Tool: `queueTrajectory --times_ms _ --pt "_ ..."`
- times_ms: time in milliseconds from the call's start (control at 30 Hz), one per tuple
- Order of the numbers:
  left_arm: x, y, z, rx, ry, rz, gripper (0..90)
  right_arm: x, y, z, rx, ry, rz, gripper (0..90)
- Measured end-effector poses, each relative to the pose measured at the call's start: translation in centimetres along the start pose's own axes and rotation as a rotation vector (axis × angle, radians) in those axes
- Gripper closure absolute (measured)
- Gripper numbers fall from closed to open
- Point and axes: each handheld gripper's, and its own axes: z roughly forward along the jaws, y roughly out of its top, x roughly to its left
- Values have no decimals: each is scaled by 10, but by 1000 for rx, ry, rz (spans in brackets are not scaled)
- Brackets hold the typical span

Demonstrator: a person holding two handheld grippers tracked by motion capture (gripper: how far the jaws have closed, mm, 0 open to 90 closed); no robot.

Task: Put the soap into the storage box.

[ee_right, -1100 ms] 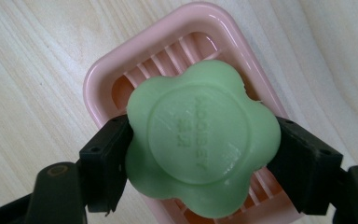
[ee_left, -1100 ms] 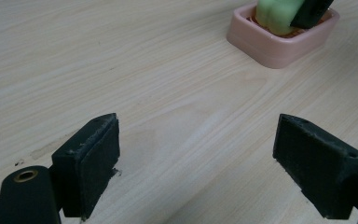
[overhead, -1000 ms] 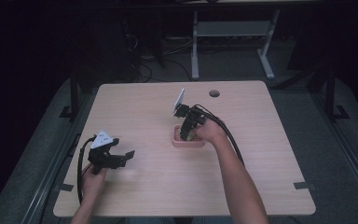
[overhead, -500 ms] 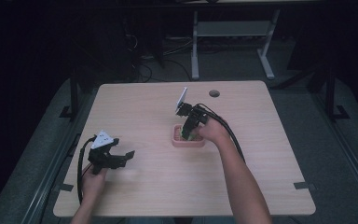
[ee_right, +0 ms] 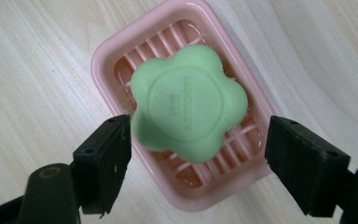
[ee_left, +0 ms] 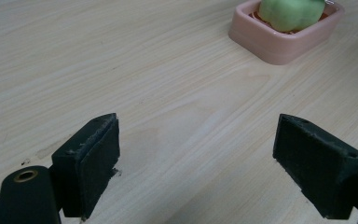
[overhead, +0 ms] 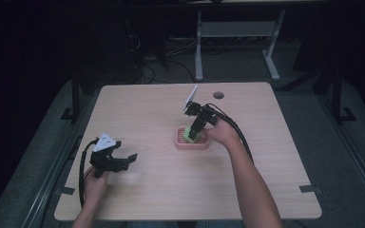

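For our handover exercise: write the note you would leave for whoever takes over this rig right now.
Right claw: open, hovering just over the pink soap dish, jaws either side of the green flower-shaped soap.
Left claw: open, idle above bare table, holding nothing.
Done: soap lies in the dish, mid-table.
Left: whether the soap is coming out or was just put in cannot be told; check before moving.

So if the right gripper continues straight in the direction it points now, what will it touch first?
Most likely the green soap. The right gripper points down at it with jaws open, and the soap lies in the pink soap dish. The gap between them is hard to judge.
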Motion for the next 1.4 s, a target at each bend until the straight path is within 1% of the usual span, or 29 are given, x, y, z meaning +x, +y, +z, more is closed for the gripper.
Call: queueTrajectory --times_ms 33,67,133,167,200,233,333,400,533,600,633,800,867,933,1033,1133,1300,1400 --pt "1 0 0 8 2 9 144 0 -1 -2 -2 0 6 223" --pt "0 0 0 8 1 6 143 -1 -3 -3 -11 -1 3 223" --pt "0 0 -1 10 1 10 144 -1 -6 -6 -8 3 15 222" --pt "0 0 -1 10 2 10 144 -2 -7 -6 -10 0 14 222" --pt "0 0 -1 8 3 15 143 -2 -8 -7 -7 7 21 222" --pt "1 0 -1 8 4 21 144 -3 -10 -8 -12 3 17 223" --pt "0 0 0 8 1 10 144 -4 -14 -10 -27 4 21 222" --pt "0 0 0 9 2 18 143 -4 -17 -11 -29 8 25 223" --pt "0 0 0 8 1 16 144 -5 -24 -17 -37 10 30 222" --pt "0 0 0 12 0 18 144 -5 -27 -21 -46 14 31 222" --pt "0 0 0 12 1 18 143 -5 -28 -23 -54 14 23 222" --pt "-1 0 0 16 2 25 144 -5 -37 -31 -62 10 27 223" --pt "-1 1 0 21 1 32 144 -4 -41 -34 -62 6 28 226" --pt "-1 0 0 13 1 27 144 -3 -45 -37 -61 5 26 226" --pt "-1 0 1 15 -2 25 144 -2 -52 -43 -78 -1 33 227" --pt "-2 1 1 21 -1 34 144 -1 -58 -47 -86 -9 32 228" --pt "-2 1 1 23 0 36 144 -2 -71 -54 -104 -8 52 228" --pt "-2 1 1 23 0 36 144 -2 -77 -56 -104 -13 53 228"
